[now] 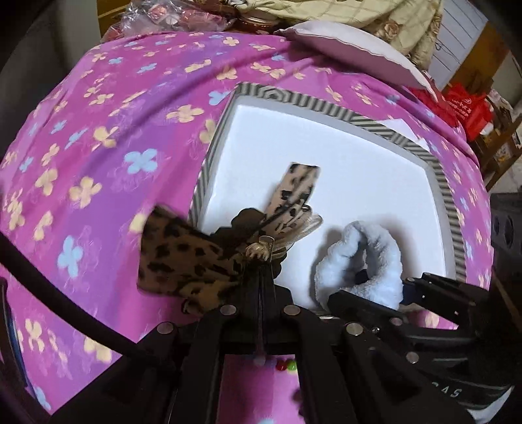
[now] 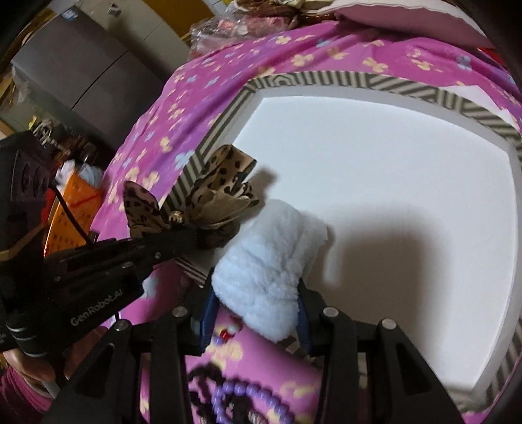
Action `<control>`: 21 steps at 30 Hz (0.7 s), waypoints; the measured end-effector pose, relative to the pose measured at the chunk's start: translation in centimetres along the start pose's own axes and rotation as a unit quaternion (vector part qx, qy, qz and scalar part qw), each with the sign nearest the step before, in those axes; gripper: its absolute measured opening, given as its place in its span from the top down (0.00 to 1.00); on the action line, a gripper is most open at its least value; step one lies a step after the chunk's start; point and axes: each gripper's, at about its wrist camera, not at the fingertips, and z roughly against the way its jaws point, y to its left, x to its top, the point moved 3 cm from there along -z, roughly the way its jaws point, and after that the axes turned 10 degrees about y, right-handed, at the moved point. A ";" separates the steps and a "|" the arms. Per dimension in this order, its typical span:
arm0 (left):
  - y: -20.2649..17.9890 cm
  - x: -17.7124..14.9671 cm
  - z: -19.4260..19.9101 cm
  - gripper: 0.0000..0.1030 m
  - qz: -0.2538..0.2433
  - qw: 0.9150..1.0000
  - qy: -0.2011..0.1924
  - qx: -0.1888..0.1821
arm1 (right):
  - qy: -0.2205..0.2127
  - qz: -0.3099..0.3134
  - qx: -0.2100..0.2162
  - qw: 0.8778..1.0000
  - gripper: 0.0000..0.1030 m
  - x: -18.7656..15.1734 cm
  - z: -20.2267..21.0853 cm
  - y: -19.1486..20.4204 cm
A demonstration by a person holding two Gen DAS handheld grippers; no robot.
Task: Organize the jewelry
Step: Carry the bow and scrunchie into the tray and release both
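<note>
The white floor of the striped-rim box lies bare across its far and right parts, open from above. Its near left corner is crowded: the leopard-print bow hangs over the rim there, just beside the pale blue fluffy scrunchie. A white pillow and a crinkled plastic bag block the bedspread beyond the box.

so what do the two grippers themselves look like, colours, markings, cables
Both are matte black plastic with angular linkage arms and round silver pivot pins. The left gripper has white "GenRobot.AI" lettering on its body and a thin black cable trailing off it. The right gripper has blue pads on its fingers. No sleeves are clearly visible.
</note>
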 end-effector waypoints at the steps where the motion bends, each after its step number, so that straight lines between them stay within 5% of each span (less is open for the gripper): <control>1: 0.0 -0.3 0.3 0.92 -0.001 1.000 -0.003 -0.002 | -0.001 0.004 -0.001 1.000 0.60 -0.2 0.1 0.2; 6: 0.2 0.7 0.9 0.92 0.013 1.000 -0.018 -0.003 | -0.028 0.009 -0.041 0.999 0.59 1.0 0.6 0.2; 9: 0.3 1.7 0.6 0.92 0.022 1.000 -0.021 -0.003 | -0.024 0.015 -0.052 0.998 0.47 1.6 0.8 -0.1; 15: 0.7 1.7 0.8 0.66 0.036 0.999 -0.026 -0.022 | -0.038 -0.006 -0.032 0.999 0.38 0.8 3.1 -1.2; 21: 0.6 -0.1 1.7 0.65 0.042 0.998 -0.019 -0.029 | -0.054 -0.023 -0.028 0.998 0.37 -0.4 5.4 -1.3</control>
